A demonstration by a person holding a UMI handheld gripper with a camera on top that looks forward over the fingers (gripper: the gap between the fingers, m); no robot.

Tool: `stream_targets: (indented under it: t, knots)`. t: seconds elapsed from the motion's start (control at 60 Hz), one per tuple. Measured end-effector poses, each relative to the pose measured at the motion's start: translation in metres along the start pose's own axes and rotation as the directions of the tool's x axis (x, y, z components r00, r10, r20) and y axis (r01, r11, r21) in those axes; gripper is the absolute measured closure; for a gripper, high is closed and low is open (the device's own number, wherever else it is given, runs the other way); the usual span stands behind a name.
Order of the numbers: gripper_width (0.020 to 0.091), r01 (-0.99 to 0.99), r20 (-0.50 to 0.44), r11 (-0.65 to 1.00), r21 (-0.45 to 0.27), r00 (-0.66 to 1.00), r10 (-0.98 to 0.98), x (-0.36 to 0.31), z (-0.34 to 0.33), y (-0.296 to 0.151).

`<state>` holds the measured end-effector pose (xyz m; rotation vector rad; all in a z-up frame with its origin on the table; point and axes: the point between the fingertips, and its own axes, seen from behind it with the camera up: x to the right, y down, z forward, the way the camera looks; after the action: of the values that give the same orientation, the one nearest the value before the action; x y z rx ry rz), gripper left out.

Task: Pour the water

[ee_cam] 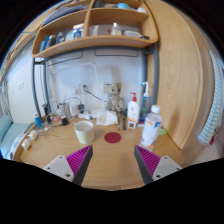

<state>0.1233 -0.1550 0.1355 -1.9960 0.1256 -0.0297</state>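
Note:
My gripper (112, 161) hangs above the wooden desk (112, 170) with its fingers wide apart and nothing between the magenta pads (80, 160). Beyond the fingers stands a cream cup (84, 131), a little left of centre. To its right a dark red round coaster (113, 138) lies flat on the desk. Farther right stands a clear plastic water bottle (151, 129) with a blue label and white cap. Both cup and bottle are well ahead of the fingertips.
A tall orange-capped bottle (132, 110) stands behind the coaster. Cluttered small items line the desk's back by the wall (60, 110). Wooden shelves (95, 40) with bottles hang overhead. A wooden panel (185, 80) closes the right side.

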Motion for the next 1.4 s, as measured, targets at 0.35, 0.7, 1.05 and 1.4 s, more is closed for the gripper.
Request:
stream_targets:
  t: [0.35, 0.7, 1.05, 1.4]
  knots:
    - [0.0253, 0.033, -0.118, 0.998, 0.05, 0.993, -0.027, 0.141, 0.097, 0.006]
    - [0.0548, 0.05, -0.066, 0.985, 0.167, 0.997, -0.039, 0.145, 0.156, -0.028]
    - [0.0767, 0.081, -0.1, 0.978, 0.19, 0.993, -0.063, 0.143, 0.157, -0.031]
    - [0.0765, 0.618, -0.162, 0.786, -0.001, 0.776, -0.61, 0.089, 0.177, -0.057]
